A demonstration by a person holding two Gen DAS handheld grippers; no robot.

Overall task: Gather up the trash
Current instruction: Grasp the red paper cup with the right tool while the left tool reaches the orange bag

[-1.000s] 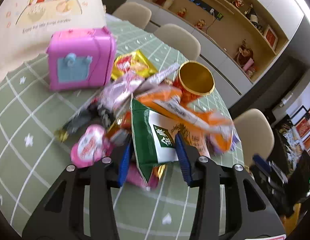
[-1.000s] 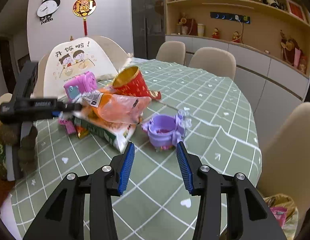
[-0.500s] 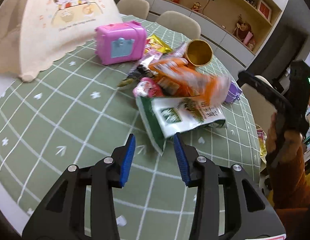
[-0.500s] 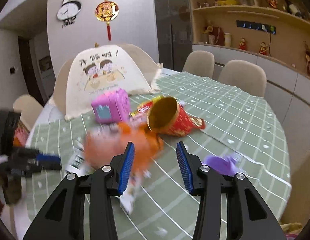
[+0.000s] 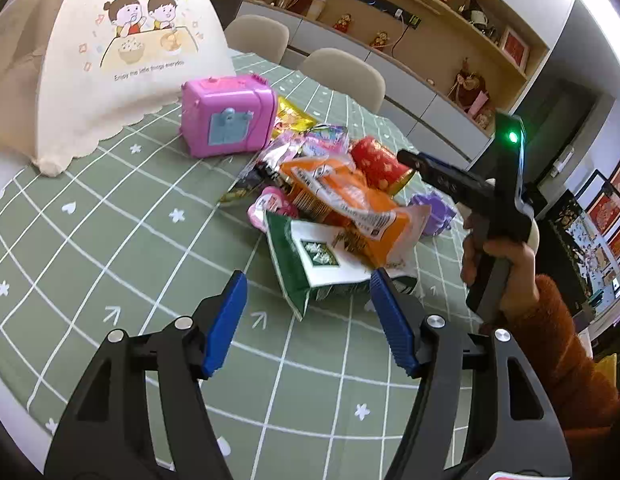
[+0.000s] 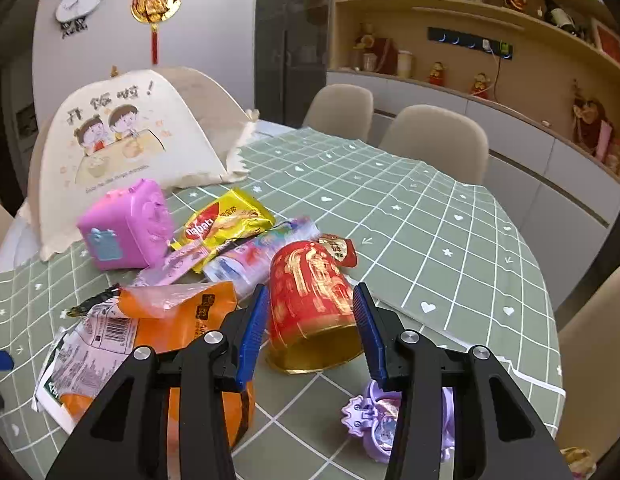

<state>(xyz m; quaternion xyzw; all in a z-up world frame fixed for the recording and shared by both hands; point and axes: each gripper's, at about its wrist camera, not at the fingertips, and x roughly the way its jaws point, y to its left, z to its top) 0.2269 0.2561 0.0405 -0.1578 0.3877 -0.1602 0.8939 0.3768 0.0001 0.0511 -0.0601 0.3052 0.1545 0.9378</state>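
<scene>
The trash pile [image 5: 333,200] is lying bunched in the middle of the counter [image 5: 110,240], nothing bagged yet. The left gripper [image 5: 306,320] is opening, empty, near the green bag [image 5: 317,256]. The right gripper [image 6: 310,332] is hanging open around the red cup [image 6: 313,300], not squeezing it.

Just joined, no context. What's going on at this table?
A person holds a gripper in each hand over a pile of snack trash on a green checked tablecloth. The left gripper is opening, with nothing between its pads, just short of a green and white bag. The right gripper is open around a tipped red cup, not gripping it. Nothing is picked up yet.
</scene>
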